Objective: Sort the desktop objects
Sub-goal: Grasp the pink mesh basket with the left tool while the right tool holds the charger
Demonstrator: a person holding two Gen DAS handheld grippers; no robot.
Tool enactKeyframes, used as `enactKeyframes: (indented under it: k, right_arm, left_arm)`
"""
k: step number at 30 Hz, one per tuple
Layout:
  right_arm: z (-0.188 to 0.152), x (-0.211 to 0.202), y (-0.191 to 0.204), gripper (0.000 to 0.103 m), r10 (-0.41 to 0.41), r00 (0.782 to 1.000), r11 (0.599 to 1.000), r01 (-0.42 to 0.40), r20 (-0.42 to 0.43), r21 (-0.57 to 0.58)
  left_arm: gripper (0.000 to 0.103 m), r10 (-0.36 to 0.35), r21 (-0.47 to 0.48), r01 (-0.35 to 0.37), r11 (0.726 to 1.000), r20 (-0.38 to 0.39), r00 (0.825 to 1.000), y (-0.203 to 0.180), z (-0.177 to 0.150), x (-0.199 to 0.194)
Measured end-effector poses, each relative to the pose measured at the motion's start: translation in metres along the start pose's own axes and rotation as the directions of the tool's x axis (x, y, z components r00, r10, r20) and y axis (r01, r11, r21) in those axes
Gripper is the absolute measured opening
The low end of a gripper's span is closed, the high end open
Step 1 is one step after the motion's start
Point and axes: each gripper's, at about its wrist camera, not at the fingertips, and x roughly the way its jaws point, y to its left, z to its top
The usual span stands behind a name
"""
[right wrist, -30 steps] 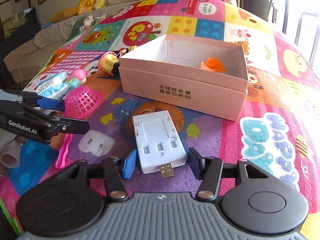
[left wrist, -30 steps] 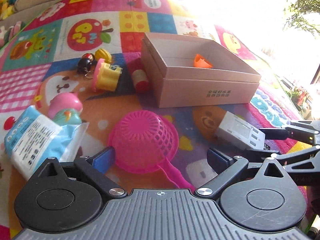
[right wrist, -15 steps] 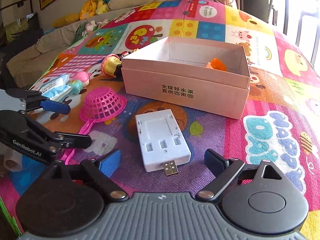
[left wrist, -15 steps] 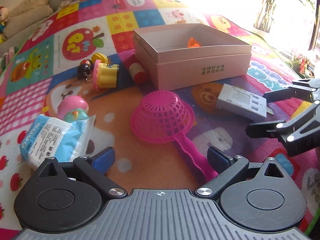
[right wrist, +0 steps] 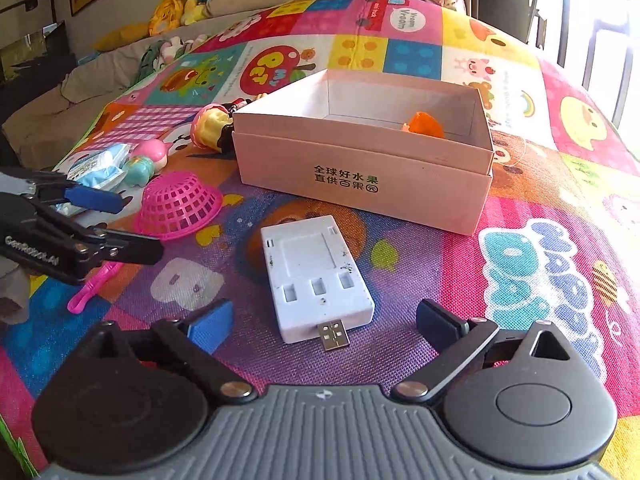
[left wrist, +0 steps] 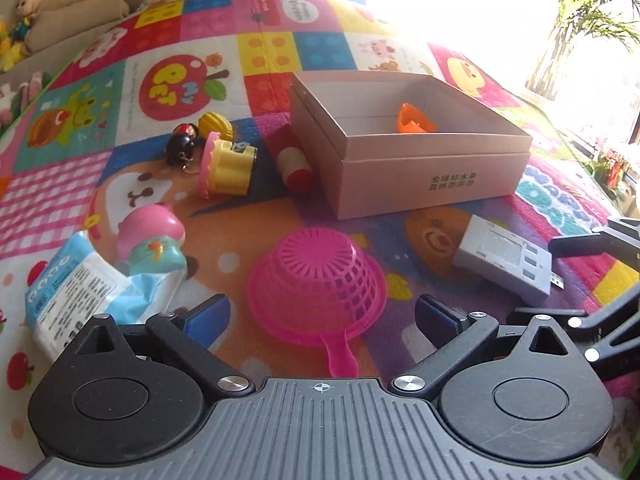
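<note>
A pink cardboard box (left wrist: pixel 432 176) (right wrist: pixel 360 176) stands on the colourful play mat with an orange toy (left wrist: pixel 414 120) (right wrist: pixel 426 124) inside. A pink strainer (left wrist: pixel 316 280) (right wrist: pixel 178 204) lies upside down just ahead of my left gripper (left wrist: pixel 320 316), which is open and empty. A white USB charger (right wrist: pixel 316 280) (left wrist: pixel 506 262) lies flat in front of my right gripper (right wrist: pixel 324 324), which is open and empty, its fingertips level with the charger's plug end.
Left of the box lie a yellow-and-pink toy (left wrist: pixel 226 164), a black ladybird keyring (left wrist: pixel 182 146), a yellow ball (left wrist: pixel 216 122), a red-capped cylinder (left wrist: pixel 296 166), a pink-and-teal squishy toy (left wrist: pixel 154 240) and a blue-white packet (left wrist: pixel 80 292). Plush toys (right wrist: pixel 184 0) sit beyond the mat.
My right gripper opened wider and pulled back from the charger, leaving it on the mat. My left gripper moved back from the strainer, then closer to it again.
</note>
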Motion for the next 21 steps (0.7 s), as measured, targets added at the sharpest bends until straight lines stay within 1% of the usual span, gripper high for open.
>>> enactKeyframes:
  k: [4,5,6,7,9,10,11,12,14,15,16,17,18,20,21]
  right_arm:
    - [0.000,-0.001,0.002,0.098,-0.004,1.000,1.000,0.004,0.002,-0.017]
    - [0.000,-0.002,0.003,0.098,-0.004,1.000,1.000,0.004,0.003,-0.025]
    - [0.001,-0.002,0.004,0.098,-0.008,1.000,0.999,0.008,0.007,-0.038]
    - [0.003,-0.003,0.006,0.098,-0.016,1.000,0.998,0.017,0.016,-0.062]
    - [0.007,-0.004,0.010,0.097,-0.039,0.998,0.993,0.044,0.043,-0.111]
    - [0.010,-0.004,0.010,0.094,-0.042,0.998,0.991,0.048,0.050,-0.123]
    - [0.015,-0.003,0.010,0.088,-0.033,0.998,0.991,0.039,0.048,-0.125]
    - [0.019,-0.001,0.009,0.084,-0.016,0.999,0.992,0.021,0.038,-0.122]
    - [0.025,0.006,0.007,0.067,0.008,1.000,0.994,-0.007,0.004,-0.106]
    - [0.027,0.010,0.007,0.063,0.008,1.000,0.996,-0.010,-0.015,-0.093]
    - [0.028,0.014,0.006,0.056,0.014,0.999,0.997,-0.017,-0.041,-0.074]
    - [0.028,0.015,0.005,0.056,0.017,0.999,0.998,-0.020,-0.042,-0.056]
    - [0.027,0.013,0.005,0.055,0.020,0.999,0.999,-0.022,-0.048,-0.049]
    - [0.026,0.008,0.008,0.051,0.035,0.997,0.998,-0.038,-0.064,-0.040]
    - [0.024,0.005,0.009,0.050,0.055,0.996,0.998,-0.057,-0.072,-0.036]
  left_arm:
    - [0.099,0.023,-0.017,-0.023,1.000,-0.011,1.000,-0.002,0.006,0.016]
    - [0.097,0.027,-0.013,-0.027,1.000,-0.006,1.000,-0.001,0.005,0.015]
    - [0.091,0.027,-0.009,-0.027,1.000,-0.002,1.000,-0.001,0.004,0.013]
    - [0.088,0.027,-0.008,-0.027,1.000,0.002,1.000,0.000,0.002,0.010]
    - [0.087,0.022,-0.014,-0.022,1.000,0.001,1.000,0.003,-0.003,0.003]
    - [0.087,0.015,-0.014,-0.015,1.000,-0.001,1.000,0.005,-0.006,-0.001]
    - [0.087,0.008,-0.007,-0.008,1.000,-0.002,1.000,0.005,-0.010,-0.005]
    - [0.087,0.000,0.000,0.000,1.000,-0.004,1.000,0.005,-0.013,-0.009]
    - [0.087,-0.045,0.025,0.045,0.999,-0.015,0.999,0.003,-0.020,-0.019]
    - [0.088,-0.075,0.035,0.075,0.997,-0.021,0.997,0.002,-0.024,-0.024]
    - [0.089,-0.089,0.038,0.090,0.995,-0.024,0.996,0.001,-0.027,-0.029]
    - [0.094,-0.093,0.042,0.094,0.995,-0.027,0.995,-0.001,-0.030,-0.032]
    - [0.096,-0.087,0.050,0.088,0.995,-0.026,0.996,-0.002,-0.032,-0.035]
    - [0.096,-0.066,0.062,0.067,0.996,-0.024,0.998,-0.005,-0.033,-0.037]
    - [0.096,-0.062,0.062,0.064,0.996,-0.024,0.998,-0.005,-0.032,-0.036]
